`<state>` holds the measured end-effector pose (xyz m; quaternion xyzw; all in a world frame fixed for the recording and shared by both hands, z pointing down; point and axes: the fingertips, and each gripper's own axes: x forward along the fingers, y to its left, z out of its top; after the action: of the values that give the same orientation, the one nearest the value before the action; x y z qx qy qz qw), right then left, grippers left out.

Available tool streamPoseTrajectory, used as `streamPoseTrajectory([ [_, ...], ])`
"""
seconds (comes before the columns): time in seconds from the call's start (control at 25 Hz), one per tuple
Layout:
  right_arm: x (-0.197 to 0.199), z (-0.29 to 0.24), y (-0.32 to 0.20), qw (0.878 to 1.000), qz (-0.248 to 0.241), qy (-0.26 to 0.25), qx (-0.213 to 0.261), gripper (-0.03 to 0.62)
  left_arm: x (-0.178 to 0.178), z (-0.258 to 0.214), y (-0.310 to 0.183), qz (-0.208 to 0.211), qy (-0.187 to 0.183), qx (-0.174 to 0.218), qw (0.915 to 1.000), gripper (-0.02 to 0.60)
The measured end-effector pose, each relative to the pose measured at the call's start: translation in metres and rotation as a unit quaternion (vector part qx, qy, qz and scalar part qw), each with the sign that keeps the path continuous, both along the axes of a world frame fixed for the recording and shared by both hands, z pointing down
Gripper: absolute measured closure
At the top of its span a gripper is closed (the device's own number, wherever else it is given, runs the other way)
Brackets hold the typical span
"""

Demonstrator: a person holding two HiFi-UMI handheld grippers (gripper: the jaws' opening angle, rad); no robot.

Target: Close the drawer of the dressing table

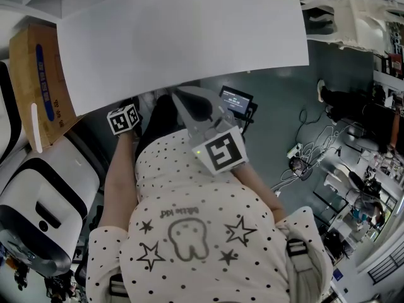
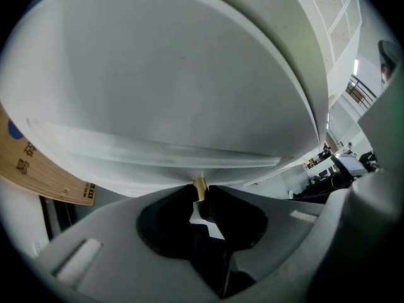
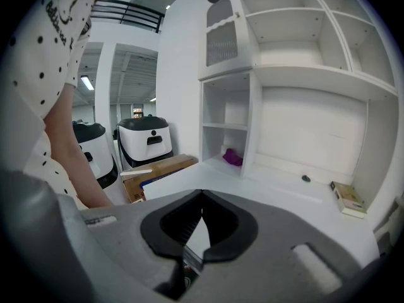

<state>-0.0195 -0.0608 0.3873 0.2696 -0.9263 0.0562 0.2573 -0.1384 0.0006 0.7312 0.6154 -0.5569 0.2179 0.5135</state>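
Observation:
The dressing table's white top (image 1: 183, 30) fills the upper head view, and the drawer below it is hidden there. In the left gripper view the white drawer front (image 2: 177, 93) looms close, with a small brass knob (image 2: 200, 185) sticking out of its lower edge. My left gripper (image 2: 201, 193) is shut on that knob, its dark tips pinching it. Only its marker cube (image 1: 123, 118) shows in the head view, at the table's edge. My right gripper (image 1: 181, 95) hovers in front of the person's body, pointing at the table edge. Its jaws (image 3: 202, 194) are shut on nothing.
A cardboard box (image 1: 38, 81) and white-and-black machines (image 1: 38, 207) stand on the left. Cables (image 1: 309, 150) lie on the grey floor to the right. White shelves (image 3: 297, 62) rise behind the tabletop, with a purple item (image 3: 232, 156) and a small box (image 3: 347, 197).

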Motion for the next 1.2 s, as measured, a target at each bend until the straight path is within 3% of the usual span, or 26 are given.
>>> streamPoseTrajectory([
  [1.2, -0.0049, 0.0009, 0.0018, 1.000, -0.001, 0.002, 0.004, 0.594, -0.0041, 0.0050, -0.0027, -0.008, 0.001, 0.002, 1.0000, 0.500],
])
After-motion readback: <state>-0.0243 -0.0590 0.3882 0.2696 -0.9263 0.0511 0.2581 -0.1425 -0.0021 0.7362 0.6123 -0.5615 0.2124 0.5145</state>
